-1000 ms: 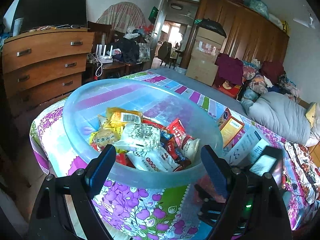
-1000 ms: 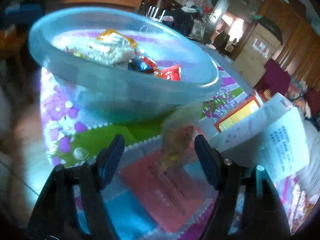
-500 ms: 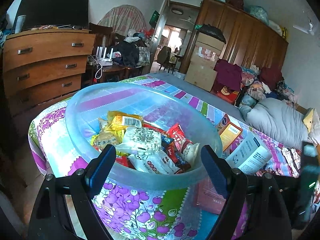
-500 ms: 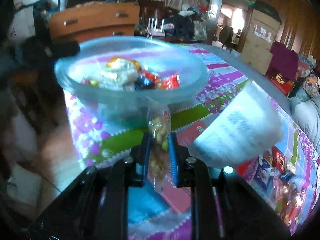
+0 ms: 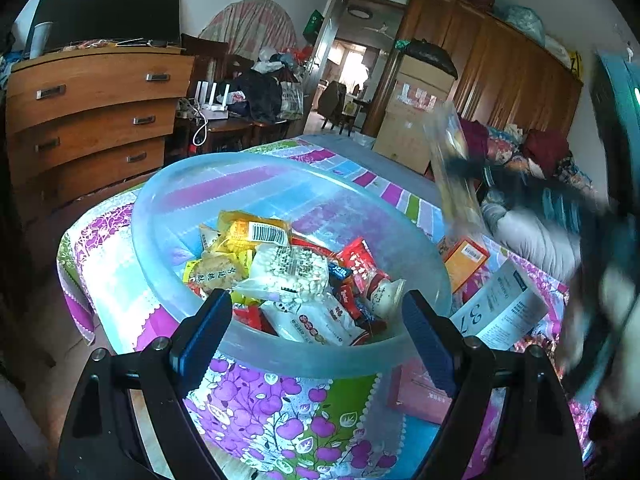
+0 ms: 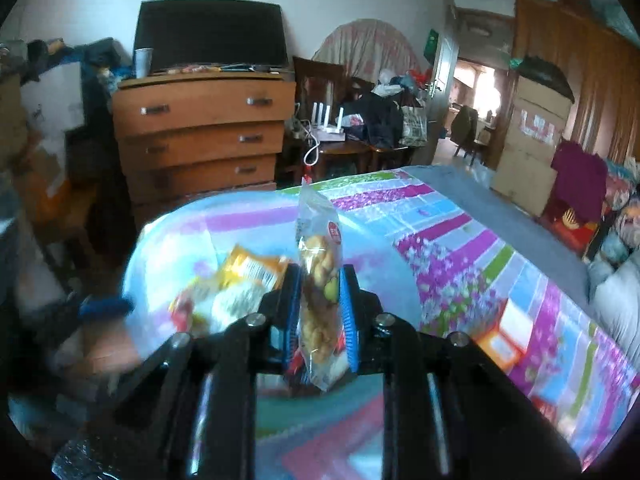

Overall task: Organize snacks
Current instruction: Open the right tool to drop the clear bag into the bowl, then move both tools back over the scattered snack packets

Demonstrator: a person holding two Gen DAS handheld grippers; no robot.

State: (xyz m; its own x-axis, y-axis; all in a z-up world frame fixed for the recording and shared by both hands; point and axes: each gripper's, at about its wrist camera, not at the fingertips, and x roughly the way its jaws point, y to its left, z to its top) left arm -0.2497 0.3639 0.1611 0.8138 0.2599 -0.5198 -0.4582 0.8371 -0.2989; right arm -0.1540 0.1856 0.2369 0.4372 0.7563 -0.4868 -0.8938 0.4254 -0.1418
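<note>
Clear plastic packet (image 6: 318, 280) sits clamped in the right hand-held gripper (image 6: 319, 296), ahead of it the bowl (image 5: 288, 356) it probably goes into; left hand-held gripper (image 5: 316, 316), jaws apart, straddles the bowl's near rim, likely steadying.

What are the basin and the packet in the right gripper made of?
Basin: looks like translucent pale blue plastic with a matte, frosted finish; the cloth's pattern shows through its wall. Packet, pinched in the right gripper: thin, glossy clear film, probably plastic; the snack pieces inside are visible.
</note>
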